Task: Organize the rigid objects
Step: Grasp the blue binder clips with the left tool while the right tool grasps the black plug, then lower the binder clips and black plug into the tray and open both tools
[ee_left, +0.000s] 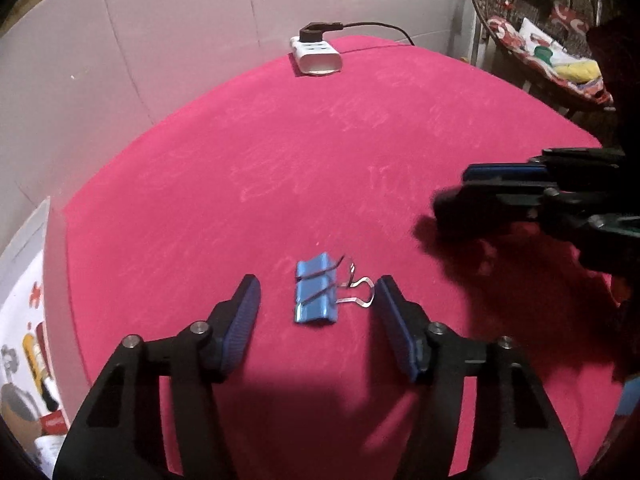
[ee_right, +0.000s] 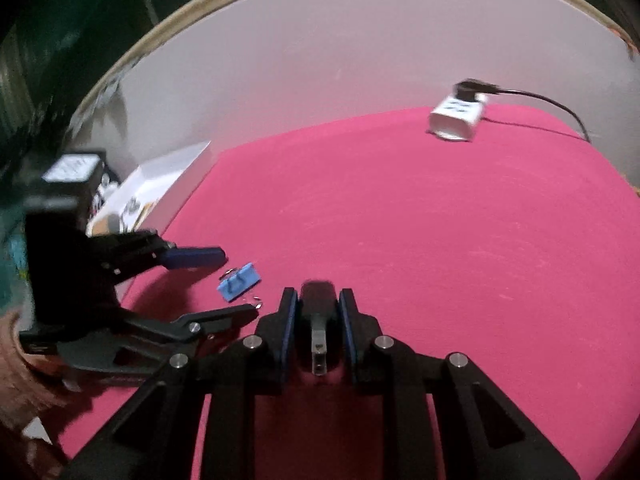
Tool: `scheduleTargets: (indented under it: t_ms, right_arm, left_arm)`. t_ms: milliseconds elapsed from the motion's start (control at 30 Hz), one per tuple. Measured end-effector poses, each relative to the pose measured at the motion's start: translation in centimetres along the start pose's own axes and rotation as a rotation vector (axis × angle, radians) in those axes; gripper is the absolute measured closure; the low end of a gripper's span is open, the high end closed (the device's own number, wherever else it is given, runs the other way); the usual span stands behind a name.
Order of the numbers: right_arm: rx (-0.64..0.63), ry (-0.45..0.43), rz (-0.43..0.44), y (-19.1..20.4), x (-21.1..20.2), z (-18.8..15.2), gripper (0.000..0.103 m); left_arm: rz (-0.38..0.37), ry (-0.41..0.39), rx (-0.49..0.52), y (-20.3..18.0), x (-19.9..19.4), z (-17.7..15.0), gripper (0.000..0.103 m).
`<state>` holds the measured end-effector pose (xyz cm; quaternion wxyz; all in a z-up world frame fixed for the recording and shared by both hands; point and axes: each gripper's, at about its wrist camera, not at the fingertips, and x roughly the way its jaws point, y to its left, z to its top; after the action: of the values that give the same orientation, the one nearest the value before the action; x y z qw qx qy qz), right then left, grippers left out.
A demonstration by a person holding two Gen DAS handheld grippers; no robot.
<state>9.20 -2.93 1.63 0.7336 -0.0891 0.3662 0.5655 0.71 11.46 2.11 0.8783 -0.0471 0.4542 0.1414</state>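
Note:
A blue binder clip (ee_left: 316, 294) with silver wire handles lies on the pink table (ee_left: 320, 152). My left gripper (ee_left: 318, 292) is open, with one finger on each side of the clip and not touching it. The clip also shows in the right wrist view (ee_right: 239, 282), between the left gripper's fingers (ee_right: 196, 257). My right gripper (ee_right: 318, 298) is shut on a small black USB plug (ee_right: 318, 312) with a metal connector, held above the table. The right gripper shows in the left wrist view (ee_left: 452, 192) at the right, dark and blurred.
A white charger block (ee_left: 318, 58) with a black cable plugged in sits at the table's far edge, also in the right wrist view (ee_right: 456, 118). A white wall stands behind. A printed white box (ee_right: 156, 188) lies off the table's left edge. A chair with cushions (ee_left: 560, 56) stands at right.

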Motion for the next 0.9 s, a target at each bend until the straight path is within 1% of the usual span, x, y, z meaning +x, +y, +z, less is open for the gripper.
scheduleTargets:
  t_ms: [33,167,200,233,300,400,467,500,733,900]
  right_arm:
    - [0.007,-0.008,0.001,-0.2,-0.4,0.0,0.083]
    - [0.018,-0.041,0.004,0.2,-1.2,0.2,0.084]
    - [0.023,-0.053,0.005,0.3,-1.5,0.3,0.084]
    - [0.025,-0.065,0.005,0.5,-1.8,0.4,0.084]
    - [0.022,-0.085,0.012,1.0,-2.3,0.7,0.084]
    - [0.011,-0.111,0.020,1.7,-3.0,1.4,0.084]
    - [0.004,-0.131,0.031,2.3,-3.5,1.8,0.084]
    - [-0.008,-0.149,0.070,2.6,-3.9,2.1,0.084]
    - [-0.080,-0.197,0.110,6.3,-5.6,4.0,0.084]
    - [-0.137,-0.223,0.145,9.4,-6.2,5.1,0.083]
  left_arm:
    - [-0.021,-0.003,-0.009,0.1,0.2,0.1,0.062]
    - [-0.021,-0.031,-0.037,0.1,-0.1,-0.2,0.063]
    - [-0.012,-0.043,-0.051,0.2,-0.2,-0.3,0.072]
    - [0.001,-0.054,-0.068,0.5,-0.6,-0.3,0.085]
    - [-0.002,-0.051,-0.105,1.2,-1.2,-0.4,0.085]
    - [0.020,-0.072,-0.108,1.4,-2.1,-0.5,0.085]
    - [0.019,-0.097,-0.131,1.7,-3.0,-0.6,0.085]
    - [0.028,-0.107,-0.139,1.8,-3.5,-0.7,0.085]
    - [0.115,-0.220,-0.176,3.0,-8.8,-0.6,0.085]
    - [0.181,-0.280,-0.237,5.0,-12.2,-1.2,0.085]
